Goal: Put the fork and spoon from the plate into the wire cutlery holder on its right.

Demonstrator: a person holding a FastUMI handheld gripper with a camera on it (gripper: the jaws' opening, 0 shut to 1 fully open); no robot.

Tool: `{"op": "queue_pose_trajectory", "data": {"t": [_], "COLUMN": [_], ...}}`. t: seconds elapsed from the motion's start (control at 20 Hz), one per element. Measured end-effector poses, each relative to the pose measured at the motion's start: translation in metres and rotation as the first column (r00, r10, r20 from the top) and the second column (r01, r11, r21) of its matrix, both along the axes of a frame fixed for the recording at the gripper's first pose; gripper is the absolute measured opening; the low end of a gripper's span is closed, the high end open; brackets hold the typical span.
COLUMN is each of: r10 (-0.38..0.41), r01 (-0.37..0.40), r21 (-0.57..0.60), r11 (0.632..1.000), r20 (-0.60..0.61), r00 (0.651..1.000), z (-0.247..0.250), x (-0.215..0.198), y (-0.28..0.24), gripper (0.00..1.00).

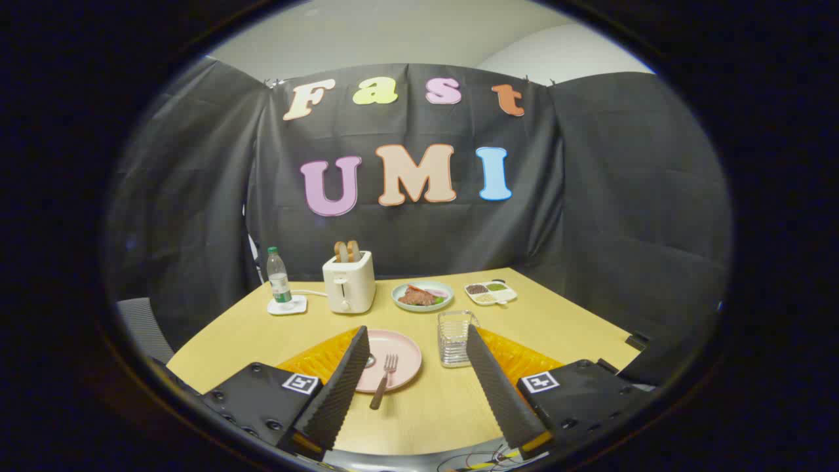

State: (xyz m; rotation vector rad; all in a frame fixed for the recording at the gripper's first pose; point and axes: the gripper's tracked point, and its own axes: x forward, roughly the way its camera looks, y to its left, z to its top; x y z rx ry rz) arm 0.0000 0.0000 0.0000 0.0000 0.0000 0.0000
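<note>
spoon (370,360) mostly hidden behind tongs (416,387)

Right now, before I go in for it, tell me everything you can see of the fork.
The fork looks like metal tines on a darker, brownish handle. It lies flat across the near rim of the pink plate, tines on the plate pointing away, handle end hanging over the rim toward the gripper above the wooden table. It sits between the open fingers, nearer the left one, untouched. The wire cutlery holder stands to its right, apart from it.
</note>
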Motion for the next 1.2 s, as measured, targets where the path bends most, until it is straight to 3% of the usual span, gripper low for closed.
{"op": "queue_pose_trajectory", "data": {"t": [1.2], "r10": [0.064], "r01": [-0.064], "r21": [0.008], "r11": [0.998], "r20": [-0.143], "r00": [0.988], "z": [-0.071], "x": [0.040], "y": [0.038], "gripper": [0.96]}}
